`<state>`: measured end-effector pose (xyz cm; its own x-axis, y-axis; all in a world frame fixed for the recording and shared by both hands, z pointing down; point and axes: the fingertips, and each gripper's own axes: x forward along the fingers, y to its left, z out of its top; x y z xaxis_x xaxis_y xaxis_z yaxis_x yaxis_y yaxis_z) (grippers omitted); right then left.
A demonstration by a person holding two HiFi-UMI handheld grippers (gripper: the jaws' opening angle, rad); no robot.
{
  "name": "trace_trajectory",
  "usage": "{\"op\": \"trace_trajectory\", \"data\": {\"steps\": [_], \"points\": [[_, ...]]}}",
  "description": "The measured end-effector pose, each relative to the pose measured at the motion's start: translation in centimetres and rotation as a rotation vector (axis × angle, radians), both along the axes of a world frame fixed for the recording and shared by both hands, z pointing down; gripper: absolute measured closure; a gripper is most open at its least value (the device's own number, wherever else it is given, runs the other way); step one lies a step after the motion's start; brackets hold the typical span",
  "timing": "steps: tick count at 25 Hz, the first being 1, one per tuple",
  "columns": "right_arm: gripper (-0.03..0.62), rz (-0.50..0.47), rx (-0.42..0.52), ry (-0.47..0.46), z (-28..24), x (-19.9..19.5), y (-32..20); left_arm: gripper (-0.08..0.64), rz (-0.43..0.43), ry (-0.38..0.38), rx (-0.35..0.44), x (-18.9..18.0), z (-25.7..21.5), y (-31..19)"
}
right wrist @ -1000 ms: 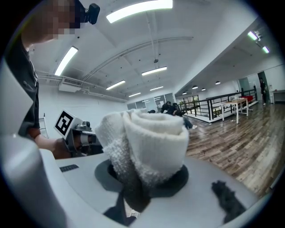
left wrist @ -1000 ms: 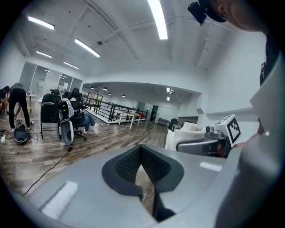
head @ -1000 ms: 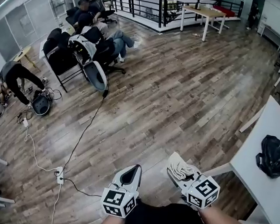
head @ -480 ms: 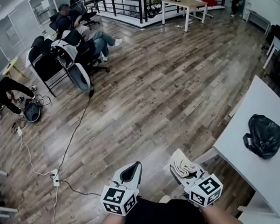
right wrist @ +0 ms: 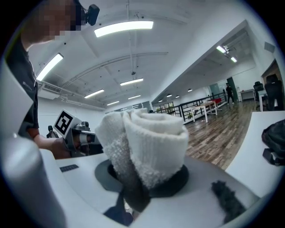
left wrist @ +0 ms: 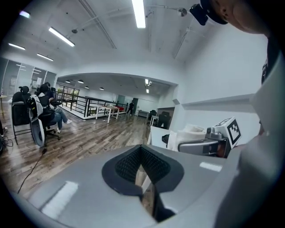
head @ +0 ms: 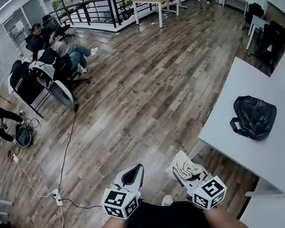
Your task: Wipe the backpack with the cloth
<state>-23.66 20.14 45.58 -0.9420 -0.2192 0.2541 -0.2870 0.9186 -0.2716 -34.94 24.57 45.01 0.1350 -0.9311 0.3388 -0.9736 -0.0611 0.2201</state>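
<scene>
We carry the cloth (head: 187,167) clamped in our right gripper (head: 179,172), the nearer tool to the backpack (head: 254,117) lying well ahead and rightward on the white table (head: 216,137), while our left gripper (head: 133,174) is closed on nothing.

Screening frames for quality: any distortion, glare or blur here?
Head view: fisheye bends the floorboards; the backpack is sharp. Left gripper view: ceiling strip lights glare, dark rounded corners. Right gripper view: the close-up cloth looks slightly soft.
</scene>
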Motion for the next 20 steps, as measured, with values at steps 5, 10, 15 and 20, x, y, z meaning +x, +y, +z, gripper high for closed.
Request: {"op": "trace_trajectory", "data": {"steps": [5,10,15,20], "points": [[0.502,0.083,-0.003,-0.008,-0.4,3.6,-1.0,0.554,0.082,-0.020,-0.012,3.2,-0.2,-1.7],[0.502,0.180,0.006,-0.016,-0.9,7.3,-1.8,0.554,0.178,-0.027,-0.017,6.7,-0.4,-3.3],[0.502,0.284,-0.003,-0.012,-0.6,11.3,-2.1,0.554,0.303,-0.046,-0.010,10.8,-0.8,-4.6],[0.502,0.366,0.006,-0.010,-1.2,14.1,-2.1,0.554,0.398,-0.041,-0.017,13.7,-0.9,-6.0]]}}
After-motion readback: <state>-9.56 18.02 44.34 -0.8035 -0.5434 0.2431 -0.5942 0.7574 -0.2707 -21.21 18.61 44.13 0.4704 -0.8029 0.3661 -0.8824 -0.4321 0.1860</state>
